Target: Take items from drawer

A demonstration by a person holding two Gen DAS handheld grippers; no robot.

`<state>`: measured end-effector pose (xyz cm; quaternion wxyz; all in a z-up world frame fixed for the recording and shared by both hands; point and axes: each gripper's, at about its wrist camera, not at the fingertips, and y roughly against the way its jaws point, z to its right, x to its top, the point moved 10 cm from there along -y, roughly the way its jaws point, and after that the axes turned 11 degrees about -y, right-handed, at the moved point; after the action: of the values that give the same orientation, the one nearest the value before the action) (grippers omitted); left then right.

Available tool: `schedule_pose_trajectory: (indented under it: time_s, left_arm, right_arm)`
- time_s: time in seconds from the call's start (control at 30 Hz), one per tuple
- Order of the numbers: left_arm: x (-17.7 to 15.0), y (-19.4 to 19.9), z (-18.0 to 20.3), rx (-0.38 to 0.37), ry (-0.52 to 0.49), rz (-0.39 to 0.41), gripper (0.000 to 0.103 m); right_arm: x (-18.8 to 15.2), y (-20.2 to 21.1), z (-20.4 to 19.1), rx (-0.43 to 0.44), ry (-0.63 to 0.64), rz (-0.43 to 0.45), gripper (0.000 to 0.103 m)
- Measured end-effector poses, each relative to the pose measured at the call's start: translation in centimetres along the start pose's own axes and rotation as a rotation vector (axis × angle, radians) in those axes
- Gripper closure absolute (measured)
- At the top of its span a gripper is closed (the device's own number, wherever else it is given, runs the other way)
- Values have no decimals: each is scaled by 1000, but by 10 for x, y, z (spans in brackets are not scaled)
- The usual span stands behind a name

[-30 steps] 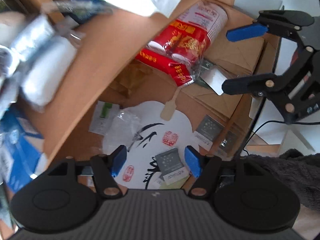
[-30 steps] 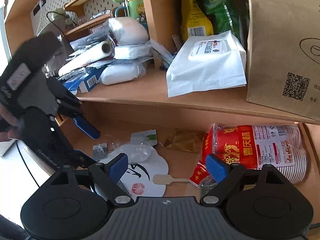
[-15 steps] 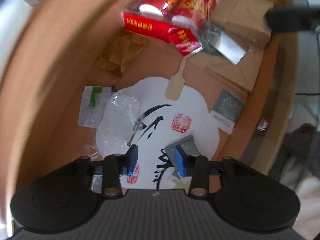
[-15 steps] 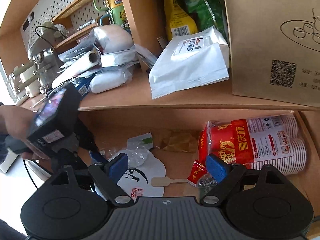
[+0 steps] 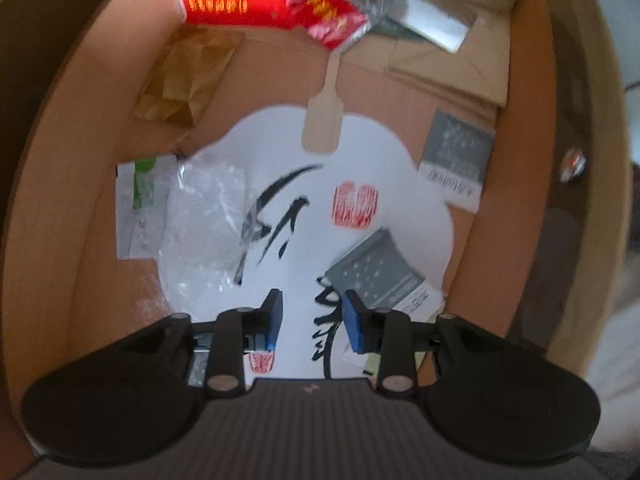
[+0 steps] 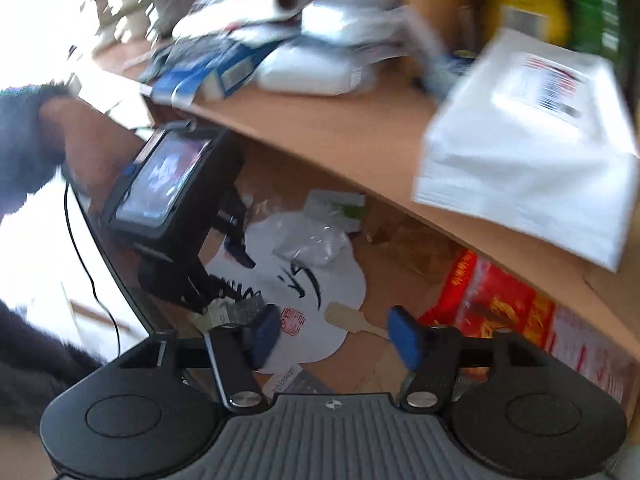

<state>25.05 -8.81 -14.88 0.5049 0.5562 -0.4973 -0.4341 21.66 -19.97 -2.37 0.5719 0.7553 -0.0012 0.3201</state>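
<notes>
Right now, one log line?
stage: reach into drawer | left gripper: open over paper fan | right gripper: open, empty

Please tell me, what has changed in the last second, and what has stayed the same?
The left gripper came down into the drawer over the white fan, and its fingers narrowed from wide open to a small gap, holding nothing yet. The right gripper swung left but stayed open and empty. The fan, the grey packet and the red cup pack did not move.

drawer point(image 5: 100, 92): matt light wood
fan point(image 5: 320, 208): smooth white paper, wooden handle
bag point(image 5: 204, 216): clear crinkled plastic
cups point(image 5: 276, 8): glossy red wrap
</notes>
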Motion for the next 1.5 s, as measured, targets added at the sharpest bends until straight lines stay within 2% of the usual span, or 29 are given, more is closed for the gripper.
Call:
schedule_pose_trajectory:
  time_s: [0.07,0.13,0.2,0.4,0.47,0.53,0.67,0.73,0.83,1.07,1.1,1.17,1.2,1.23,1.3,1.4,1.5]
  left_arm:
    - [-2,-3,1,-27,5,8,66]
    - [-2,-3,1,-45,9,22,66]
    - [0,-3,2,-48,7,49,66]
    - [12,-7,3,-86,23,93,67]
    - [17,-7,3,-108,29,104,65]
    - [23,-6,6,-139,30,119,54]
    - [32,0,7,-159,45,153,53]
    - [38,4,4,-176,71,189,47]
    - [46,3,4,-190,77,229,47]
    - [45,0,5,-196,93,216,48]
    - [44,0,6,-188,86,212,50]
    - [41,1,9,-177,69,197,59]
    - [39,1,11,-183,67,188,86]
    - [36,0,12,-212,77,179,101]
    - [33,0,13,-239,87,185,101]
    - [32,3,12,-236,87,183,102]
    - [30,6,10,-194,74,179,103]
  right_arm:
    - [1,-12,-9,28,72,-56,55]
    - [-2,-23,-15,61,143,-113,56]
    - [-1,-28,-17,74,168,-122,59]
    - [-6,-32,-18,104,178,-124,62]
    - [-7,-35,-15,98,168,-130,62]
    - [-8,-35,-12,95,152,-126,62]
    - [-11,-28,-7,93,140,-101,62]
    - [-12,-26,-7,99,133,-95,62]
    - [-14,-27,-6,95,131,-96,62]
    - [-12,-19,-6,88,110,-59,62]
    - [-10,-15,-5,88,99,-40,62]
    - [-11,-6,-3,90,76,1,62]
    - [-11,-2,-1,90,65,19,62]
    - [-12,2,0,91,58,29,62]
    - [-14,7,2,89,44,45,62]
    - [-16,14,3,76,29,54,62]
    - [-18,19,3,66,30,70,62]
